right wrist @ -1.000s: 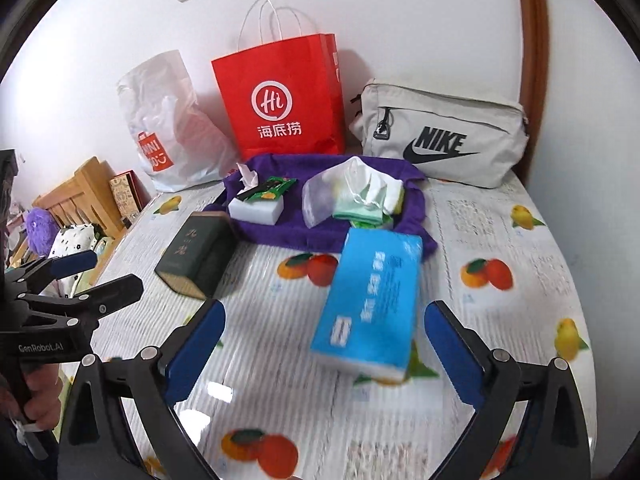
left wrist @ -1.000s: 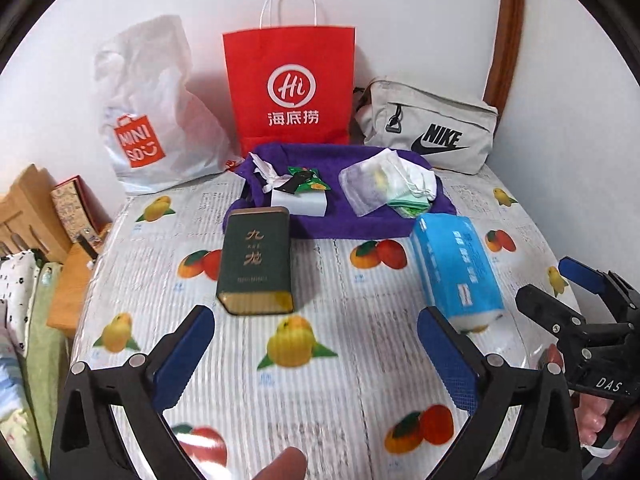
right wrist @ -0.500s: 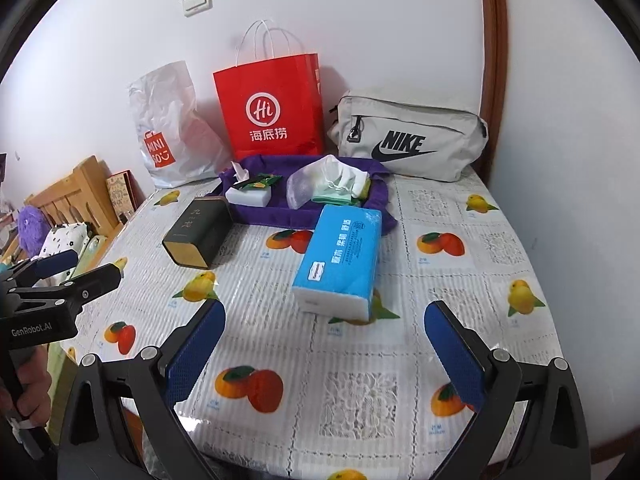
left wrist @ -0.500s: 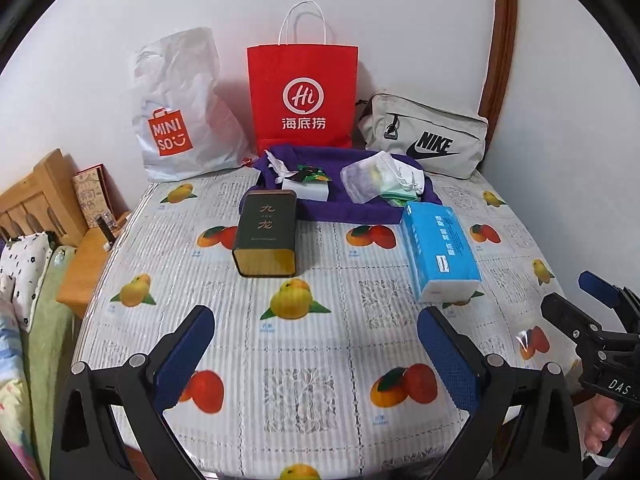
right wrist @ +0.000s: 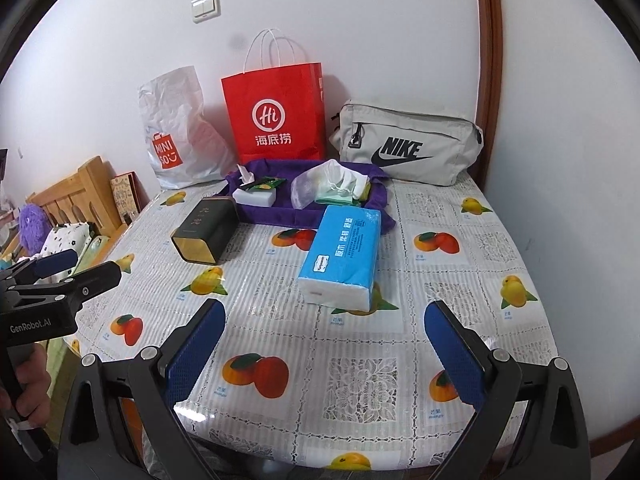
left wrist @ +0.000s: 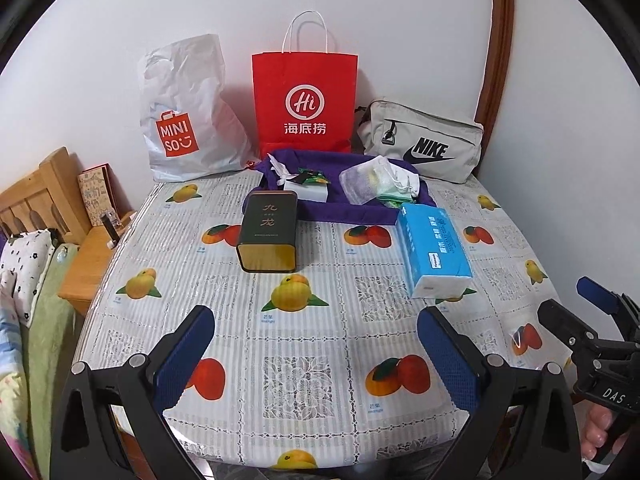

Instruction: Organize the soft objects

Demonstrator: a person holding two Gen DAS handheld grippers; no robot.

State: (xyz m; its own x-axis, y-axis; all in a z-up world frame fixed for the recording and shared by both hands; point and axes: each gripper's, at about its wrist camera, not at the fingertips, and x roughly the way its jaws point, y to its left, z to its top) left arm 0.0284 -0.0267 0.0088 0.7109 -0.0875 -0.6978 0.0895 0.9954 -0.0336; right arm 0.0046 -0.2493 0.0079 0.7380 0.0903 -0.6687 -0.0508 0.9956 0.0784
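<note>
Both grippers are hovering at the near edge of the bench (left wrist: 320,380), and both are empty. The left gripper (left wrist: 316,344) is holding its jaws wide open, with nothing between the blue pads (left wrist: 182,356). The right gripper (right wrist: 326,344) is also keeping its jaws wide apart, gripping nothing.

The blue tissue pack (right wrist: 344,256) is lying flat on the fruit-print cloth, ahead of the right jaws and a little toward their left pad. From the left jaws it is sitting ahead and to the right. Its far end is lying just beside the purple cloth tray (left wrist: 348,212), or touching it; I cannot tell which. This tray is resting further ahead of both jaws. Inside it are lying a white box (left wrist: 308,192) with a green packet (left wrist: 312,178) on top, and a clear pouch with folded fabrics (left wrist: 376,186).

A dark green tin (left wrist: 269,236) is lying on its side ahead of the left jaws, just before the tray. Behind the tray, against the wall, are standing a white MINISO bag (left wrist: 184,120), a red paper bag (left wrist: 305,100) and a grey NIKE pouch (left wrist: 424,144).
</note>
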